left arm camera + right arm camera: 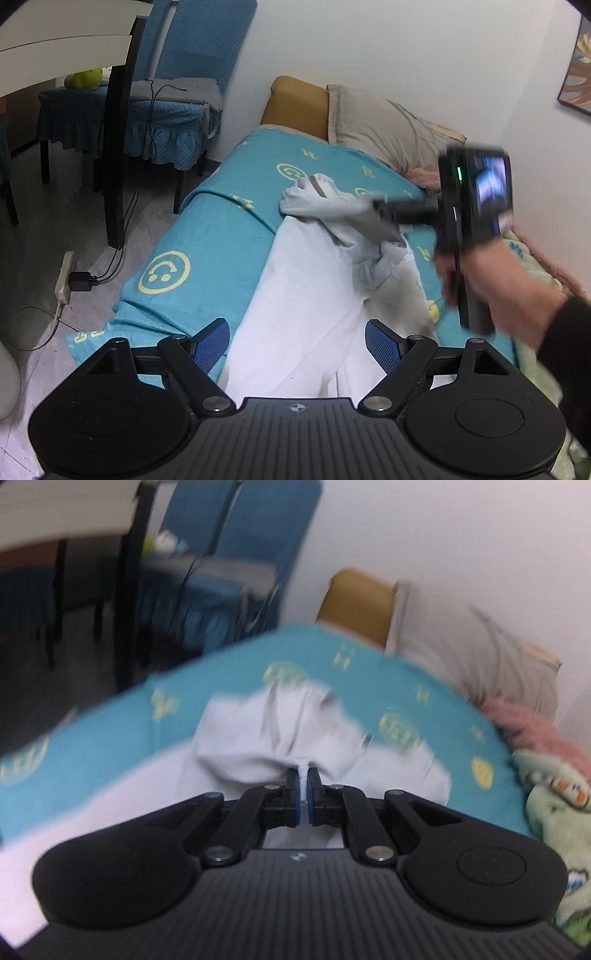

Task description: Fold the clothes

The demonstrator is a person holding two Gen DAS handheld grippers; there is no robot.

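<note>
A white garment (306, 280) lies lengthwise on the teal smiley-print bed sheet (207, 236), its far end bunched up. My left gripper (297, 343) hovers open over the near part of the cloth, blue pads wide apart, nothing pinched. My right gripper (376, 218), held by a hand (498, 280) in a dark sleeve, reaches in from the right at the bunched end. In the right wrist view the right gripper (303, 786) has its pads almost together, with a fold of the white garment (258, 731) pinched between them. That view is blurred.
A grey pillow (373, 125) and tan headboard lie at the bed's far end. A pink fluffy item (528, 720) and a green patterned blanket (554, 812) lie on the bed's right side. Blue-covered chairs (166, 110) and a power strip (64, 277) with cables stand on the floor left.
</note>
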